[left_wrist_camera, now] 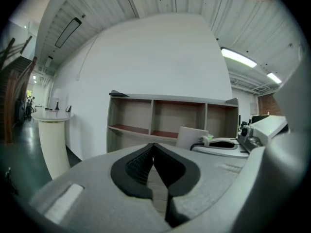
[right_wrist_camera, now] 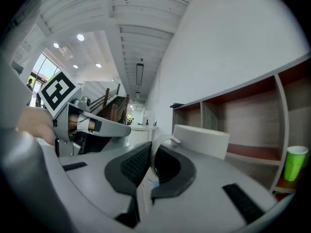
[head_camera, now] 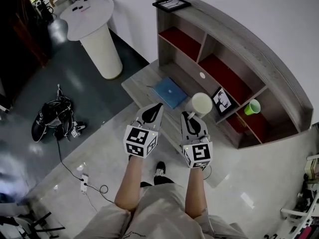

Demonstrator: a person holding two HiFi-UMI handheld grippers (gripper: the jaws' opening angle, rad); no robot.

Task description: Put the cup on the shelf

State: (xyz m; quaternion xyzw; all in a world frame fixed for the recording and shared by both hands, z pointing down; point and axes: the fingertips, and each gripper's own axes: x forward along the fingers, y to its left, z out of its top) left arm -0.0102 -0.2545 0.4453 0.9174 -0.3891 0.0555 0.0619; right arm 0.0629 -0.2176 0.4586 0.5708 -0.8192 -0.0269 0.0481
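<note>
A white cup (head_camera: 201, 104) hangs in the air in front of the wooden shelf unit (head_camera: 234, 44), over the low bench (head_camera: 141, 83). My right gripper (head_camera: 188, 115) is shut on the cup's handle. In the right gripper view the handle (right_wrist_camera: 163, 141) runs between the dark pads and the cup body (right_wrist_camera: 204, 140) sits just beyond them. My left gripper (head_camera: 158, 105) is beside it on the left, shut and empty. In the left gripper view its jaws (left_wrist_camera: 153, 146) meet with nothing between them, and the cup (left_wrist_camera: 193, 137) shows at the right.
The shelf has red-lined compartments. A green cup (head_camera: 252, 106) and a picture frame (head_camera: 223, 99) stand in the lower ones, and another frame (head_camera: 171, 4) lies on top. A blue book (head_camera: 169, 92) lies on the bench. A white round table (head_camera: 97, 29) and a black bag (head_camera: 52, 116) are at the left.
</note>
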